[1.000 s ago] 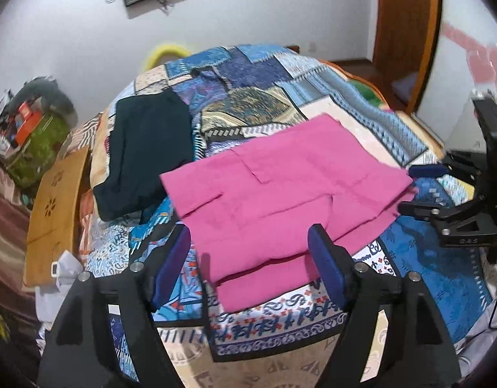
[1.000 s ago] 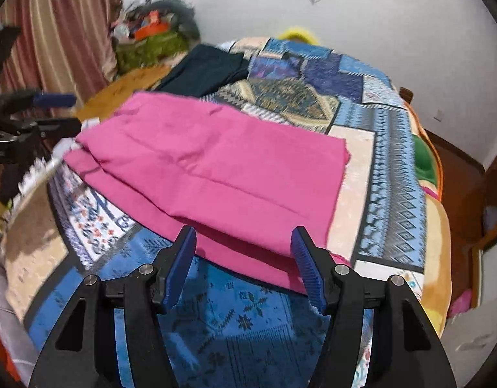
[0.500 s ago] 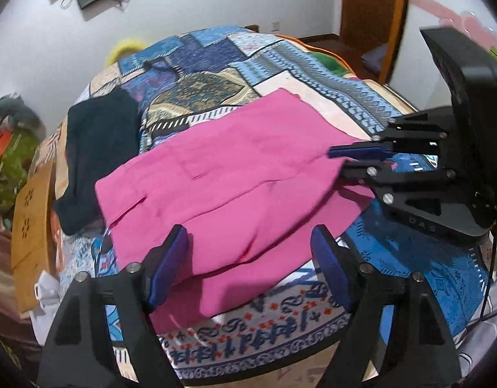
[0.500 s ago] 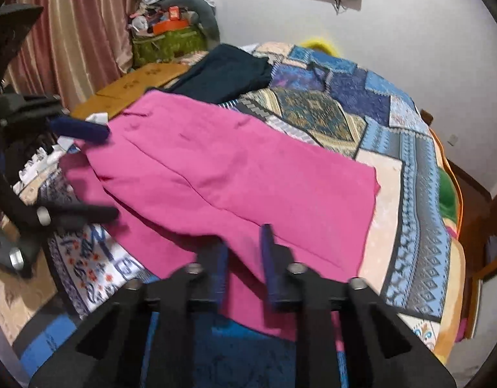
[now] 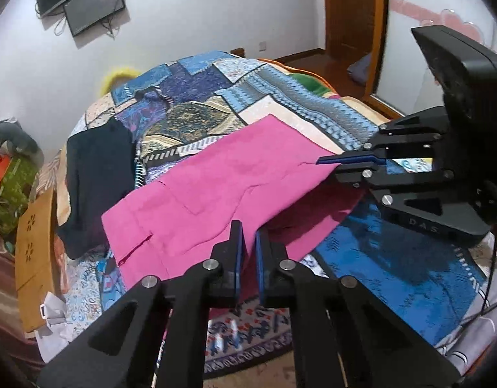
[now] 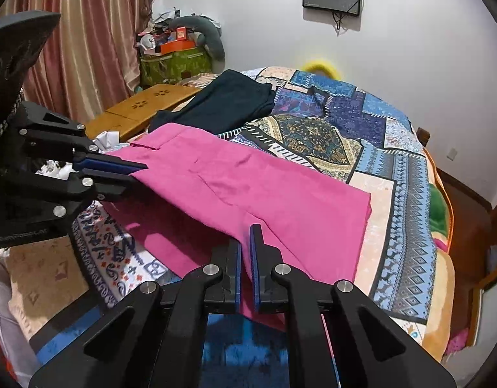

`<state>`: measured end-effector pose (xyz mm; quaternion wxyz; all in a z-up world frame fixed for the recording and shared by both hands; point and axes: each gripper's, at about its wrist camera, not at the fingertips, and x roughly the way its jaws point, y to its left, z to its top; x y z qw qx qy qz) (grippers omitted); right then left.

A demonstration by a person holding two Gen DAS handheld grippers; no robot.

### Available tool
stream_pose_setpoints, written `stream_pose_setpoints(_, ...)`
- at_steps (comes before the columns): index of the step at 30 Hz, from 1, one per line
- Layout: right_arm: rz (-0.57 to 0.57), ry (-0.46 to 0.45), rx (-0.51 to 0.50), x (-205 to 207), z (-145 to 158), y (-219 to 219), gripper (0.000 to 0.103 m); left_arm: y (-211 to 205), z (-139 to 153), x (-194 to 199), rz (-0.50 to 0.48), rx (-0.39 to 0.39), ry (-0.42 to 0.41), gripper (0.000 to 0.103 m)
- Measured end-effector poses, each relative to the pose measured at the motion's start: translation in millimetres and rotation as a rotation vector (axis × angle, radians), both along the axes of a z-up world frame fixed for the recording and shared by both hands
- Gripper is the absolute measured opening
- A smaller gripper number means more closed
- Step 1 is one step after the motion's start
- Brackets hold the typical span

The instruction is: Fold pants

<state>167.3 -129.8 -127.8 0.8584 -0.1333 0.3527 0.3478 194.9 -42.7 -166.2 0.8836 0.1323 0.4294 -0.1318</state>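
Patchwork-quilted bed (image 5: 199,103), pink pants (image 5: 216,187) lying across it, dark garment (image 5: 96,168) beside

Both tools are matte black plastic. The left gripper (image 5: 247,255) has angular linkage arms with triangular cut-outs, round silver screw heads at the pivots, and flat fingers (image 5: 237,258) lined with blue pads. The right gripper (image 6: 246,255) is built the same way, with blue-padded fingers (image 6: 255,258). Seen from the left wrist, the right tool's body bears faint raised lettering, a green light and a thin black cable.
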Motion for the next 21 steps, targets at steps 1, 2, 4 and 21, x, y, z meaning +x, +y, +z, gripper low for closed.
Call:
stream_pose_setpoints(1, -0.001, 0.007, 0.003, -1.1, -0.3, -1.7, 0.004, -0.7, -1.3, -0.2, -0.003, -0.002, 0.007, 0.007)
stream_pose_setpoints(2, -0.002, 0.012, 0.004, -2.1, -1.5, -2.6, 0.004, -1.4, -4.1, -0.5, -0.005, -0.003, 0.016, 0.007)
stream_pose_setpoints(4, -0.005, 0.025, -0.003, -4.7, -6.8, -3.2, 0.004, -1.1, -11.7, 0.7, -0.004, -0.005, 0.046, 0.007)
stream_pose_setpoints(21, -0.035, 0.193, 0.030, -16.9, -23.1, -14.2, 0.032, 19.2, -9.0, -23.7, 0.082, -0.142, 0.101, 0.051)
